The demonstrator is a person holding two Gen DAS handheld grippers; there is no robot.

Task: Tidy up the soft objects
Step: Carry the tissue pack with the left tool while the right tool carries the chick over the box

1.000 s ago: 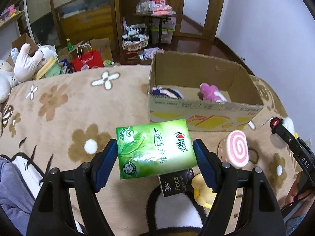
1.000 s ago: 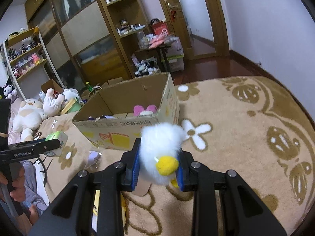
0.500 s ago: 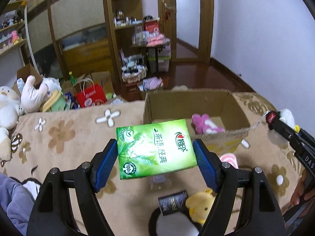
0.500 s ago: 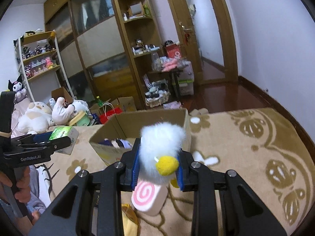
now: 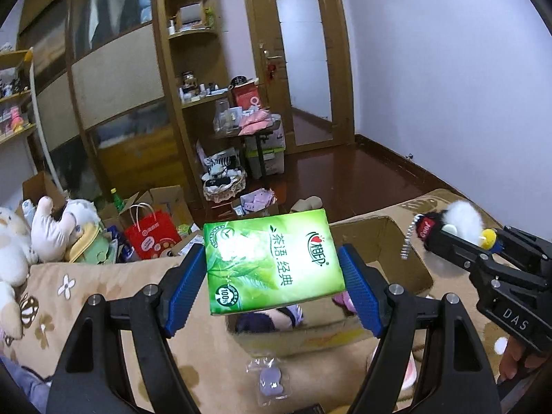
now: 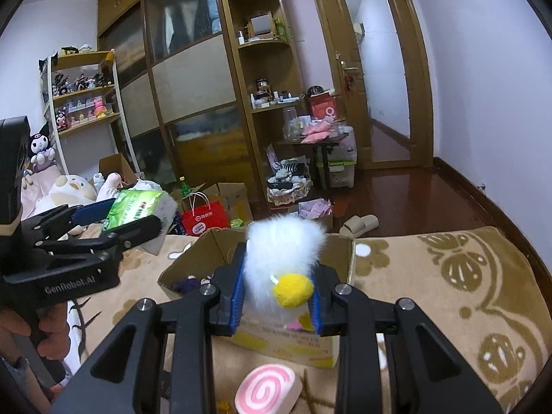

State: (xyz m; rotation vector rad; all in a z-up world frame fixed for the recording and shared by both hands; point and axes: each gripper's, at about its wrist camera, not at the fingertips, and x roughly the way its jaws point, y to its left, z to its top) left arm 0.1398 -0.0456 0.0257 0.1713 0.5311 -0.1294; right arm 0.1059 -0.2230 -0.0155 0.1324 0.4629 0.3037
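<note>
Two claws were up over the bed, each loaded. Left claw [image 5: 272,288] was clamped on a green tissue pack [image 5: 272,258], blue pads pressing both short ends, jaws about half spread; pack was held in the air, label facing the camera, tilted slightly. In the right wrist view the same pack [image 6: 138,207] showed at left in the left claw [image 6: 114,215], a hand [image 6: 48,331] gripping the handle below.

Right claw [image 6: 277,296] was squeezed nearly all the way shut on a white fluffy duck [image 6: 283,255] with a yellow beak, fur bulging above the pads. From the left wrist view the duck [image 5: 464,219] sat at the tip of the right claw [image 5: 476,238], above the box's right side, a small spring chain hanging off it.

Cardboard box [image 6: 341,252] stood open on the bed, just beyond both claws; purple and pink soft items lay inside, partly hidden by the pack and duck. In the left wrist view its far wall [image 5: 379,234] was visible behind the pack.

On the blanket [image 6: 448,293], near side of the box: a pink swirl roll toy [image 6: 267,388] and a small clear packet with a purple piece [image 5: 270,379]. Plush pile [image 5: 51,231] and a red bag [image 5: 151,233] sat beyond the bed's left edge.
</note>
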